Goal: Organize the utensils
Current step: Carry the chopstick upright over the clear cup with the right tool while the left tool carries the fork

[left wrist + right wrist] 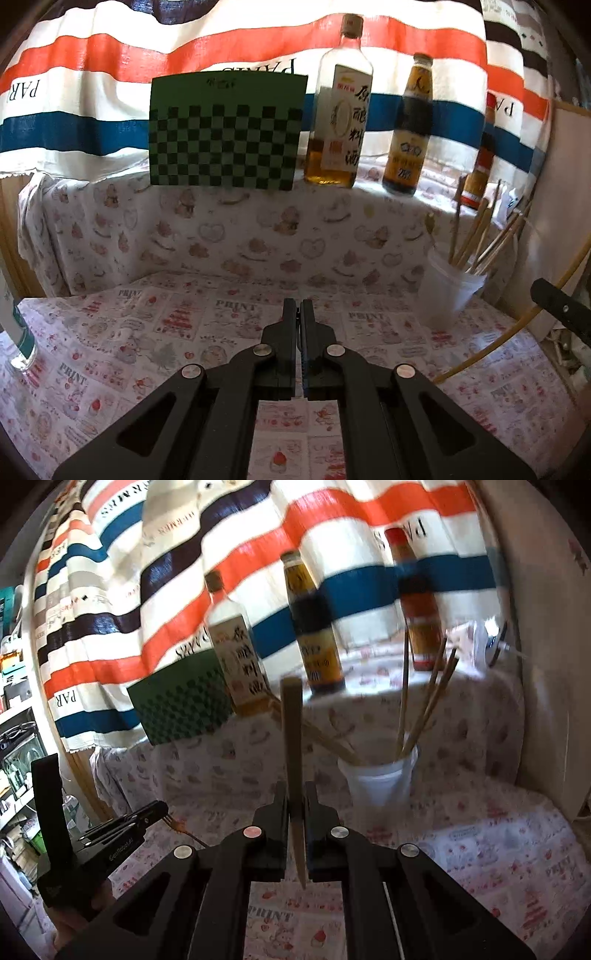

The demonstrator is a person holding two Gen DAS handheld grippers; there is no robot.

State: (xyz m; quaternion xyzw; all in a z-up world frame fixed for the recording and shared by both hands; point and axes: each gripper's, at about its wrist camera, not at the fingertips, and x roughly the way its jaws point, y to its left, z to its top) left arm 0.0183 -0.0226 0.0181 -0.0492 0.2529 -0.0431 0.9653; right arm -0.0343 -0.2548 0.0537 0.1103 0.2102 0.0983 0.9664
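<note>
Clamped between the black right gripper point(295, 805): a slim tan wooden chopstick point(291, 738), long axis upright, blunt end up, tapered tip down, short of the white plastic cup point(376, 779) of chopsticks near the tabletop's far right corner. Tilted slightly downward toward the floral-print cloth-covered tabletop point(147, 332), both grippers. Pressed together on nothing, the black left gripper point(298, 308).

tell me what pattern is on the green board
A dark checkerboard on the green board, clearest in the left wrist view.

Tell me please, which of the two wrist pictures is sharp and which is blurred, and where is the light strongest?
Left wrist view: sharp, the bottle labels and the checkered board read clearly. Right wrist view: motion-blurred across the bottles and curtain, though the right gripper and its chopstick stay crisper. Both views: backlit through the striped curtain, fisheye bending at the edges.
</note>
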